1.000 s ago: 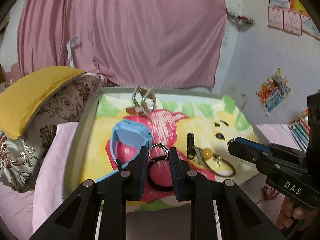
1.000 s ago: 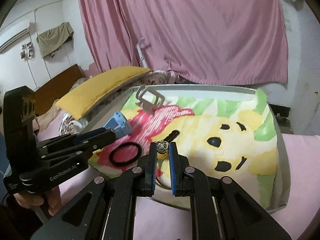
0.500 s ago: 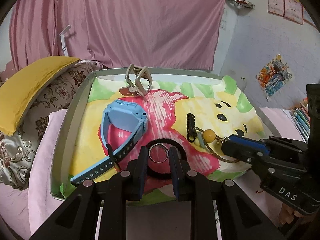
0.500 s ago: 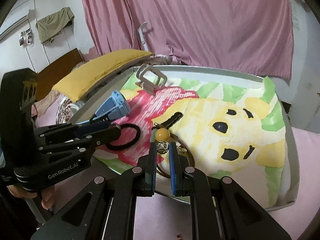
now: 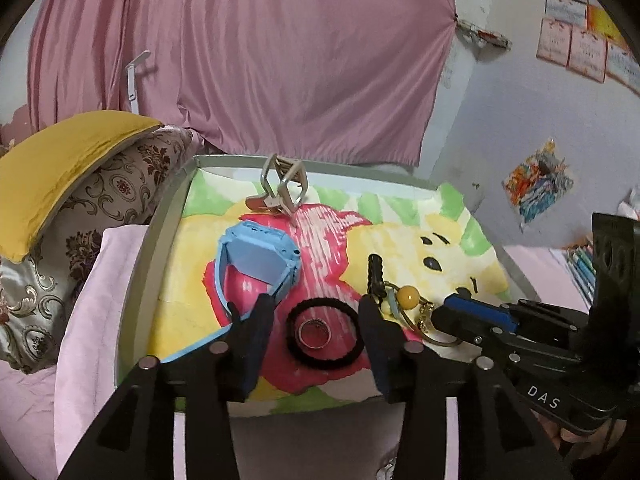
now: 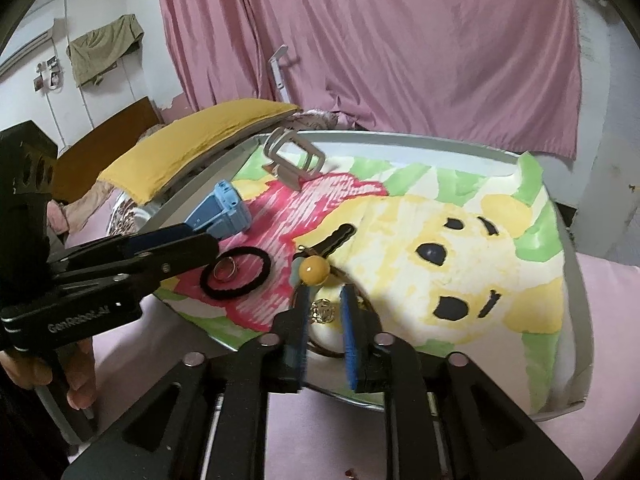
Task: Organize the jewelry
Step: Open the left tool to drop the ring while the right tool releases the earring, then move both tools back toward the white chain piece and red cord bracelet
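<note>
— While the left gripper point(image 5: 316, 316) hangs over the near edge of the tray point(image 5: 160, 240), how do its jaws stand?

— Spread wide, holding nothing. A silver ring point(image 5: 315, 333) lies on the cloth between the fingers, inside a black hair tie point(image 5: 325, 333) that encircles it.

— And the right gripper point(image 6: 325, 314)?

— Parted more narrowly. A small gold charm point(image 6: 322, 311) sits between the blue pads point(image 6: 349, 320), touching neither as far as the right wrist view shows. It belongs to a thin bangle point(image 5: 424, 330) carrying a yellow bead point(image 6: 315, 269), just beyond the fingertips.

— What lies further out?

— A black toothed hair clip point(image 6: 336, 240) lies past the bead on the bear-print cloth point(image 6: 460, 240). To the left a blue smartwatch point(image 5: 258, 264) stands on its strap, its loose end reaching the left gripper's left finger. At the far edge rests a beige claw clip point(image 5: 284, 188).

— Beyond the tray?

— A patterned pillow point(image 5: 120, 184) under a yellow cushion point(image 5: 60, 160) on the left, a pink curtain point(image 5: 260, 60) behind.
</note>
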Demonstrator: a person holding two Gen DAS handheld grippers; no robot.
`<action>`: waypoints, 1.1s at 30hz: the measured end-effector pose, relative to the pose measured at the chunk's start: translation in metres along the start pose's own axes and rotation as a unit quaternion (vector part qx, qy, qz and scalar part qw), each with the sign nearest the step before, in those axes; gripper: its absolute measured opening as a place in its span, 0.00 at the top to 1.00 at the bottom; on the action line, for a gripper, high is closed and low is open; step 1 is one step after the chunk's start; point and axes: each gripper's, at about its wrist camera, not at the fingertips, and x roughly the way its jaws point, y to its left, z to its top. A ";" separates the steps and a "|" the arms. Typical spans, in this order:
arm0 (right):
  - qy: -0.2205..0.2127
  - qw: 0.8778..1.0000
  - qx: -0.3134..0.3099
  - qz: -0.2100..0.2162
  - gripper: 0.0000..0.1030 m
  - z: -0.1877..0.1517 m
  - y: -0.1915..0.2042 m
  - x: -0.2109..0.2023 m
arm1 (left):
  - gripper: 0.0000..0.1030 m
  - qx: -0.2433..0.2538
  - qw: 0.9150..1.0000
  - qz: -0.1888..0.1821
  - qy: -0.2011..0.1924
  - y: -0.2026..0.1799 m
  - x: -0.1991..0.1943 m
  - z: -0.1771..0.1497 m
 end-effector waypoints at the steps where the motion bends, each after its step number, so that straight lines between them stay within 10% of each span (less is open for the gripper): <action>1: -0.005 1.000 0.001 -0.003 0.68 0.000 -0.001 -0.002 | 0.59 -0.001 1.000 0.000 -0.002 0.000 -0.001 0.000; 20: -0.201 0.979 0.038 -0.018 0.06 -0.027 -0.004 -0.112 | 0.01 -0.008 0.987 0.016 -0.160 -0.003 -0.084 -0.022; 33: -0.202 0.978 -0.034 -0.035 0.01 -0.075 0.002 -0.173 | 0.01 0.041 0.989 0.015 -0.142 -0.030 -0.113 -0.069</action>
